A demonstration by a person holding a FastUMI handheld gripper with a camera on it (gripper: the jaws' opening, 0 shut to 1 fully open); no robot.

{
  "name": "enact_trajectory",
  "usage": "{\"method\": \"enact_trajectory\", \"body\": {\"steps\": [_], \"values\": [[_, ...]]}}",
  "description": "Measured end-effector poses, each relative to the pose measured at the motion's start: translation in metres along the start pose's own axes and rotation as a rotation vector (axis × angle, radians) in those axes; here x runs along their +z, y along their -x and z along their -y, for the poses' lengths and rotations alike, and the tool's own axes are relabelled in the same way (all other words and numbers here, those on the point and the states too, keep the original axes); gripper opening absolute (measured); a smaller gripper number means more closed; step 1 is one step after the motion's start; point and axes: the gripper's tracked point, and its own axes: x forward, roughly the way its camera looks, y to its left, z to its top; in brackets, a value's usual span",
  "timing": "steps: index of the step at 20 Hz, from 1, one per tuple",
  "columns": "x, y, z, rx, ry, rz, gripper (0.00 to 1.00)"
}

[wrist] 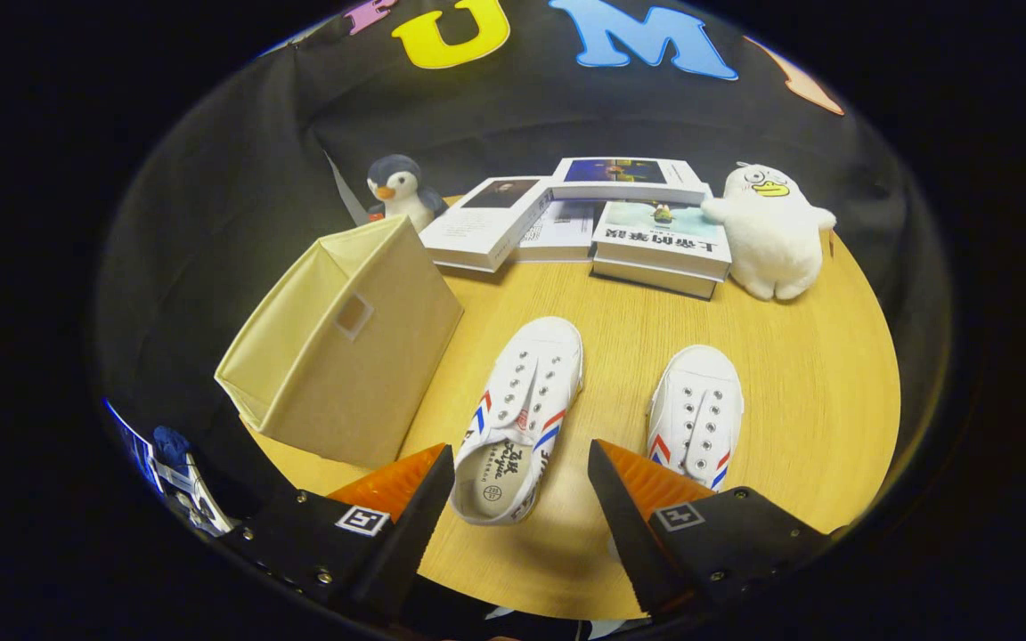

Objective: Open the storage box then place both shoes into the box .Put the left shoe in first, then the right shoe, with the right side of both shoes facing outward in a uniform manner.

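Observation:
Two white canvas shoes with red and blue stripes lie on the round wooden table (798, 374), toes pointing away from me. The left shoe (524, 409) has its heel between my fingertips; the right shoe (696, 411) lies beyond my right finger. A beige fabric storage box (344, 343) stands to the left of the shoes, beyond my left finger, with a small window in the side facing me. My gripper (520, 456) hovers above the table, open, with the left shoe's heel in the gap and neither finger touching it.
Several books (602, 223) lie stacked at the back of the table. A penguin plush (399, 191) stands behind the box and a white duck plush (771, 233) stands right of the books. Black cloth surrounds the table.

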Motion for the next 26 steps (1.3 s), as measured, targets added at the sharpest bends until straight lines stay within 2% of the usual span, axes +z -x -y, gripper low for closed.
{"method": "enact_trajectory", "body": {"steps": [4, 5, 10, 13, 17, 18, 20, 21, 26], "values": [[-0.014, -0.029, 0.008, -0.013, 0.015, -0.080, 0.89], [-0.016, -0.036, 0.011, -0.015, 0.025, -0.096, 0.82], [-0.020, -0.073, 0.023, -0.027, 0.085, -0.197, 0.79], [-0.018, -0.081, 0.011, 0.033, 0.067, -0.249, 0.75], [-0.018, -0.080, 0.006, 0.082, 0.115, -0.226, 0.36], [-0.019, -0.084, 0.009, 0.083, 0.075, -0.214, 0.29], [-0.017, -0.078, 0.010, 0.084, -0.043, -0.196, 0.07], [-0.016, -0.078, 0.010, 0.085, -0.063, -0.191, 0.03], [-0.017, -0.068, 0.008, 0.084, -0.087, -0.203, 0.02]]}}
